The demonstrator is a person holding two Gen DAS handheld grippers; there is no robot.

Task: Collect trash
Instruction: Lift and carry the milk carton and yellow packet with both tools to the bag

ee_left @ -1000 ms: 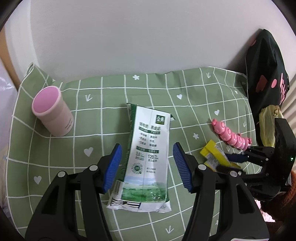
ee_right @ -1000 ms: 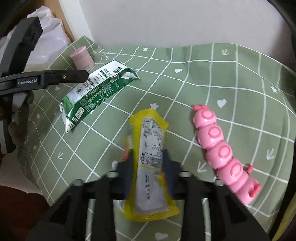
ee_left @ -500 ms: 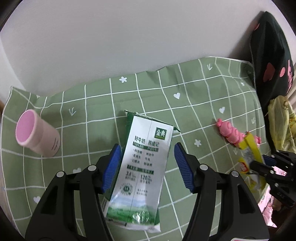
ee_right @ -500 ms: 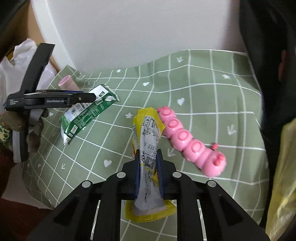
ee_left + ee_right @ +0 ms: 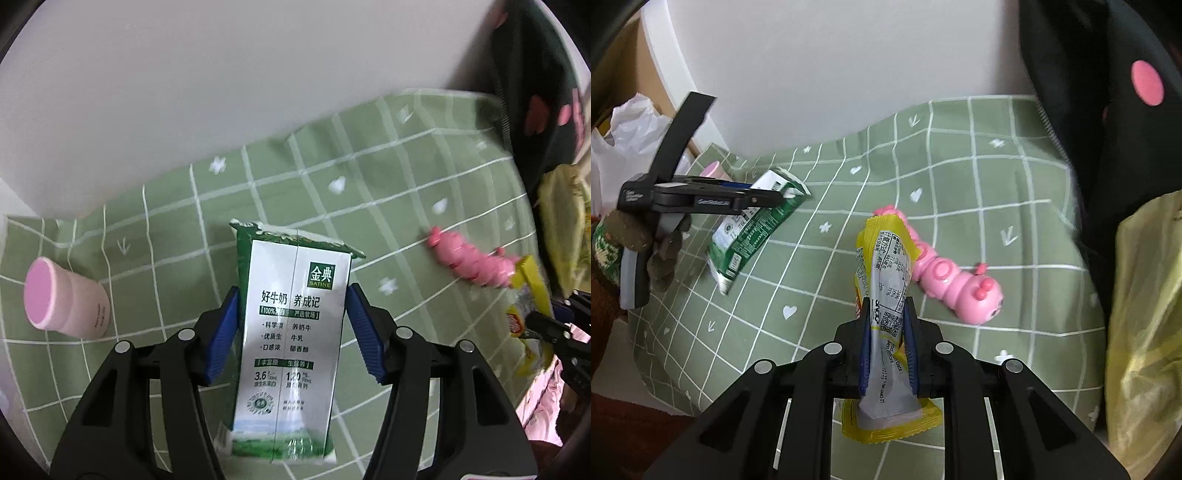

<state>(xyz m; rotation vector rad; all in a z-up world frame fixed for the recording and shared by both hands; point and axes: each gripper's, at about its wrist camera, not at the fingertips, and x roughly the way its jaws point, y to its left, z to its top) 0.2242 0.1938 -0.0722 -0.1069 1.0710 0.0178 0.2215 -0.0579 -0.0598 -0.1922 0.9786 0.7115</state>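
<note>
Pinching yellow wrapper (image 5: 882, 280) — right claw (image 5: 888, 347), left claw (image 5: 291, 332) clamping milk carton (image 5: 291, 332), pink caterpillar toy (image 5: 955, 282) beside.

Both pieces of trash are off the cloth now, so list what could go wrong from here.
1. The left hand-held gripper pinches the milk carton only by its narrow edges; the flattened carton may buckle and slip out.
2. The right hand-held gripper holds the yellow wrapper low down, so the long top flops and could brush the pink caterpillar toy beside it.
3. The pink cup stands close to the carton; a swing leftward in the left wrist view might topple it.
</note>
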